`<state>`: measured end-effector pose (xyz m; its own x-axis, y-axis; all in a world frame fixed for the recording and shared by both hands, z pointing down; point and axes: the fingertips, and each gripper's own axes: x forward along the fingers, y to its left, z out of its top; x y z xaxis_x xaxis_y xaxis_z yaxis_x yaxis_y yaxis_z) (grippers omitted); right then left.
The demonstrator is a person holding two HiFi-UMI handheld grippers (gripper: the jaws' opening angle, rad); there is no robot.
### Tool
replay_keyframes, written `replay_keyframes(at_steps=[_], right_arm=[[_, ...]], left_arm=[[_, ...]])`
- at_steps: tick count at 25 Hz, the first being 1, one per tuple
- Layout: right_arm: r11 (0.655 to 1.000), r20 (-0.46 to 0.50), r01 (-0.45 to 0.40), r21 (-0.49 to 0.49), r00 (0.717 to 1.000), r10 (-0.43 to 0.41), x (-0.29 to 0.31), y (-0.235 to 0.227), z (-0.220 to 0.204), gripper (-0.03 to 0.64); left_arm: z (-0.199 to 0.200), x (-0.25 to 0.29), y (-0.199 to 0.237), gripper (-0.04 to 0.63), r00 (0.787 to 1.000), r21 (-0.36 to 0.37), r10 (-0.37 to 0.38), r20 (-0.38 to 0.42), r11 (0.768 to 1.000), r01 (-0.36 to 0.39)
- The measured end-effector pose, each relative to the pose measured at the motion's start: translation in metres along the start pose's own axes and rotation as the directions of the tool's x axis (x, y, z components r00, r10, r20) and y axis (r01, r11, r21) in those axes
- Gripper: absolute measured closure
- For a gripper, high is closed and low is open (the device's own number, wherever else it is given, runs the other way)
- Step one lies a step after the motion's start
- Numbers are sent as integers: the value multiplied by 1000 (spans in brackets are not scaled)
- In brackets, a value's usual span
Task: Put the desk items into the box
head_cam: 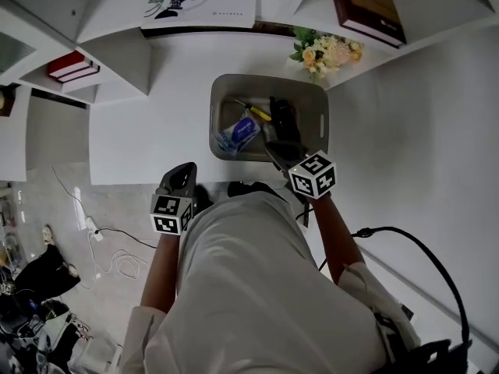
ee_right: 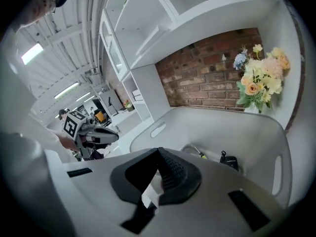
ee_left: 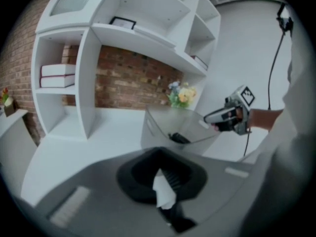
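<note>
Box (head_cam: pixel 269 78) contents look light to me: a soft blue packet (head_cam: pixel 240 133) I'd pinch mid-body, a stiff screwdriver (head_cam: pixel 259 113) by its shaft. My left gripper (head_cam: pixel 185 171), beside the box's near corner, and right gripper (head_cam: pixel 274 148), over its near rim, are both closed and empty.

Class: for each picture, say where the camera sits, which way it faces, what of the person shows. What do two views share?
Head view: on the head, facing steeply down at the grey plastic box; torso, forearms show.
Left gripper view: on the left hand-held gripper, facing box, white shelves; right forearm shows.
Right gripper view: on the right hand-held gripper, facing into the box; left forearm shows.
Both gripper views share yellow flowers.
</note>
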<state>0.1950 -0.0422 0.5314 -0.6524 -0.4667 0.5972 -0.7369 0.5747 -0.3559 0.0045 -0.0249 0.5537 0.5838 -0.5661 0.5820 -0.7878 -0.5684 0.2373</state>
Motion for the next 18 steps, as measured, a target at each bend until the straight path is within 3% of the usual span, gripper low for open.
replay_keyframes(at_steps=[10,18], right_arm=[[972,104,151,181,980,-171,-7,52,-26,615],[943,153,239,234,948,-278,-15,105,-57,615]], left_arm=[[-4,-42,-1,592,989,102,-148,-18,984,149],[-19,-72,-10,592,964,144,-264,-20,954,264]])
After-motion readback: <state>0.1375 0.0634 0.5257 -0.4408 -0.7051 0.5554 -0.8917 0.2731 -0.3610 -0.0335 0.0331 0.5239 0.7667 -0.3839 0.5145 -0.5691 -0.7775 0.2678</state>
